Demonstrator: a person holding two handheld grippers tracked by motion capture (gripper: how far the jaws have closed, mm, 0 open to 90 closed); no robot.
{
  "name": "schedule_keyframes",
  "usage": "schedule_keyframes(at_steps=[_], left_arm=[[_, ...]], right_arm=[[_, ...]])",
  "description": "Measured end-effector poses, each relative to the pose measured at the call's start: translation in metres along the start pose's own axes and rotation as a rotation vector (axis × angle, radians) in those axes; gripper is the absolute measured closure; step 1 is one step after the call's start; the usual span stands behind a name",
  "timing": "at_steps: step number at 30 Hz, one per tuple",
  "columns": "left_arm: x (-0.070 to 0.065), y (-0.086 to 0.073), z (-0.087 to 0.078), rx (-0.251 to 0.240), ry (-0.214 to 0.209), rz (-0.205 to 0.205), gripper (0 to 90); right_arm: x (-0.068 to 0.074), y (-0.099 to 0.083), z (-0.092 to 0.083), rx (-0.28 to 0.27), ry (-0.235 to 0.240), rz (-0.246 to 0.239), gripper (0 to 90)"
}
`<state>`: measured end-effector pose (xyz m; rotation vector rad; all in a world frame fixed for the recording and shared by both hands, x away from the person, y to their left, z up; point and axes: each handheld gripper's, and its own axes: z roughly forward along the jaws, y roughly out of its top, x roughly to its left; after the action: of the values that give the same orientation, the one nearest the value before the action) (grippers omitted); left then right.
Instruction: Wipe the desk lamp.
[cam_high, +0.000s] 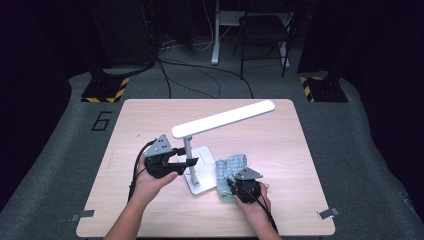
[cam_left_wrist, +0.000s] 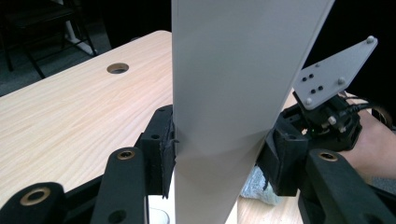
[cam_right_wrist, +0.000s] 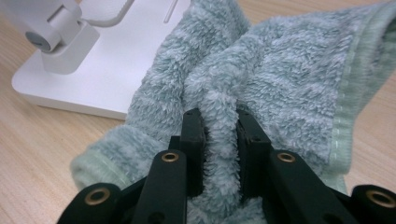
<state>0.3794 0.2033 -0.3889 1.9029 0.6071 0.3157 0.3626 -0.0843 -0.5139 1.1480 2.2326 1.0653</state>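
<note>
A white desk lamp (cam_high: 200, 150) stands near the middle of the wooden tabletop (cam_high: 280, 200), its flat base (cam_high: 204, 172) toward six o'clock and its long light bar (cam_high: 222, 119) slanting up toward two o'clock; the left tongs (cam_high: 186, 162) come in from nine o'clock and are closed on the upright post (cam_high: 188, 150) of the lamp, and in the left gripper view that pale post (cam_left_wrist: 224, 116) sits squeezed between the two black jaws, held about half apart by its width; a pale green fluffy towel (cam_high: 227, 172) lies crumpled at the lamp base's three o'clock side, touching its edge; the right tongs (cam_high: 239, 186) sit at the towel's near end, around five o'clock from the lamp; in the right gripper view the jaws pinch a raised fold of the towel (cam_right_wrist: 261, 84) tight between them, with the white base (cam_right_wrist: 93, 74) lying beyond at eleven o'clock; a person's two hands hold the grippers, forearms entering from six o'clock.
</note>
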Motion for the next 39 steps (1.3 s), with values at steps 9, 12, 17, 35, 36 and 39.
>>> schedule_keyframes(at_steps=[9,12,17,35,36,39], left_arm=[[-0.003,0.0,-0.003,0.01,-0.024,0.023,51.9],[-0.004,0.0,-0.004,0.012,-0.041,0.03,51.9],[-0.006,-0.002,-0.007,0.006,-0.076,0.03,51.8],[-0.017,-0.004,-0.008,0.001,-0.181,0.071,51.5],[-0.018,-0.004,-0.007,0.003,-0.189,0.074,51.5],[-0.021,-0.003,-0.003,-0.002,-0.21,0.085,51.5]], right_arm=[[-0.003,0.004,-0.02,-0.087,0.028,0.051,75.8],[-0.005,0.006,-0.027,-0.109,0.034,0.063,75.9],[-0.006,0.008,-0.033,-0.128,0.039,0.07,75.9],[-0.002,0.013,-0.046,-0.116,0.074,0.018,75.9],[-0.003,0.012,-0.047,-0.114,0.074,0.028,75.8],[-0.005,0.01,-0.047,-0.135,0.092,0.05,75.8]])
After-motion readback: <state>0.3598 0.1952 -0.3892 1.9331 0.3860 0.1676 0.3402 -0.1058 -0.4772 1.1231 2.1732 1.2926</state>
